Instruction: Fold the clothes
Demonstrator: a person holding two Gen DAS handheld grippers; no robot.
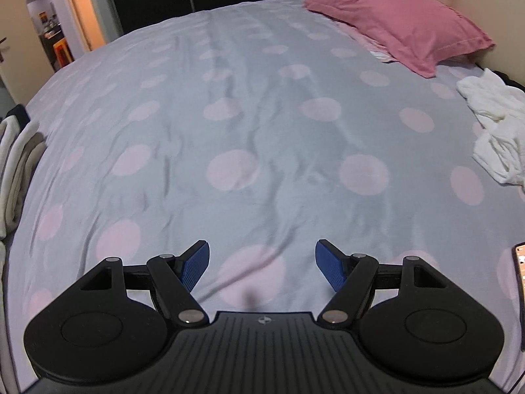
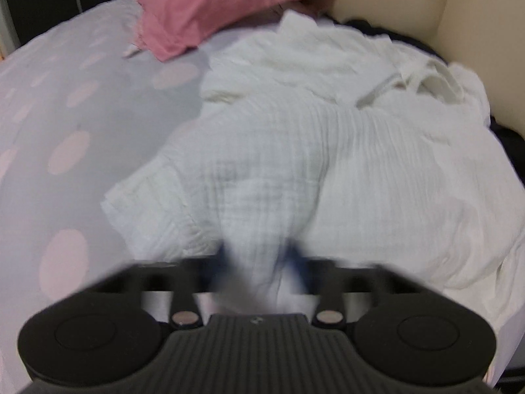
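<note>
hovering over the bed, the left gripper has its blue pads spread wide, with nothing between them; only spotted grey sheet lies below. right gripper is blurred: its jaws stand narrow, with a raised fold of the white garment bunched between the blue fingers. whether the pads actually press the cloth i cannot tell. garment lies crumpled on the sheet near a cream wall, below the pink pillow; in the left view its edge shows at far right. a phone edge sits at the right margin, screen text unreadable. a small round emblem marks each gripper body; no legible writing.
</note>
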